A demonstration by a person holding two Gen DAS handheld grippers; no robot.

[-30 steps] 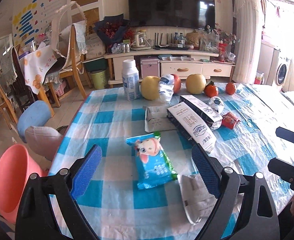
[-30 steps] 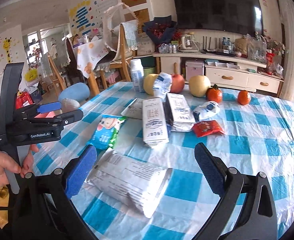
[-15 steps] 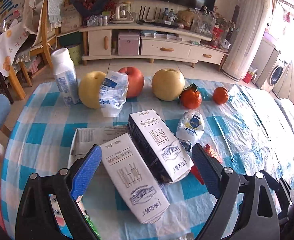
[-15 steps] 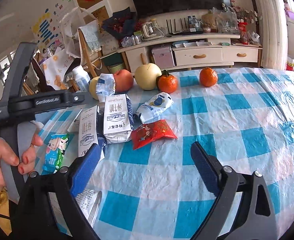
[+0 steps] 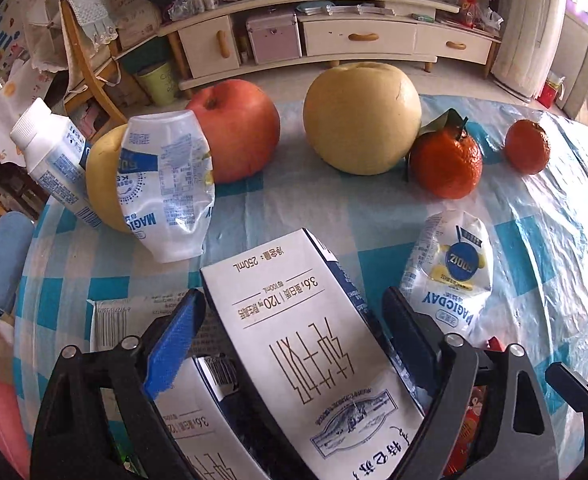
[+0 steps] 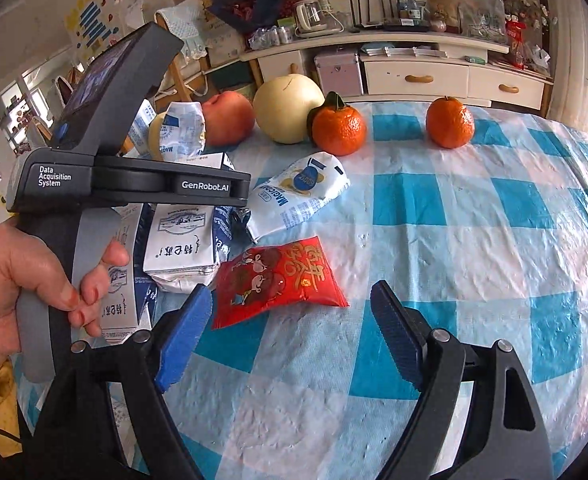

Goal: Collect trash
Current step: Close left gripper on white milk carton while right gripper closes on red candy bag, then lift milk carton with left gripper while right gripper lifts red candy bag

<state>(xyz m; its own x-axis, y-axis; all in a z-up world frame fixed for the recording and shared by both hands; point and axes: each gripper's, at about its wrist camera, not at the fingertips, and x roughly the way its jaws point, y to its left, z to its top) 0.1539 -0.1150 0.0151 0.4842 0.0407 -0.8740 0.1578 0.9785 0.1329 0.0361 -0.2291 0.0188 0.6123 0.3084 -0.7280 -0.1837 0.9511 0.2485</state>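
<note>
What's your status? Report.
Left gripper closing around milk carton, no grip yet. Right gripper closing, empty, over red snack packet. Nothing blocking.

Both wrist cams close, tilted down; shared: milk carton (image 5: 313, 344), fruit row.

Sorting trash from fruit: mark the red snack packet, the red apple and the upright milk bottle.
red snack packet (image 6: 280, 278), right wrist view, printed front.
red apple (image 5: 236, 130), left wrist view, front skin.
milk bottle (image 5: 52, 158), left wrist view, label.
</note>
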